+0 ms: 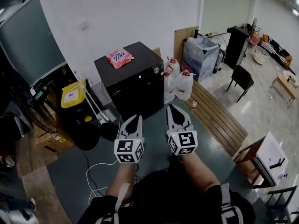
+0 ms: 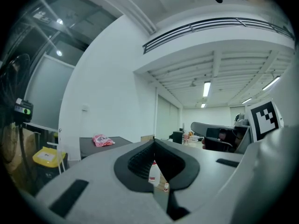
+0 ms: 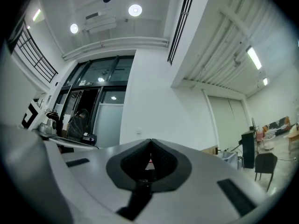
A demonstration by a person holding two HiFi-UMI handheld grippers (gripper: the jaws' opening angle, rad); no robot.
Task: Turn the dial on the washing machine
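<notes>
Standing against the white wall [image 1: 140,13], the black washer [image 1: 133,85] has its dial [image 1: 156,70] at the top right corner of its front face, with a pink bag [image 1: 120,58] lying on its lid. Two white jugs [image 1: 182,84] sit on the floor just beside its right side. Both grippers are held side by side short of the washer, well apart from the dial. The left gripper [image 1: 135,120] has its jaws together with nothing between them. The right gripper [image 1: 172,108] is likewise closed and empty, its tips aimed toward the washer's right edge.
</notes>
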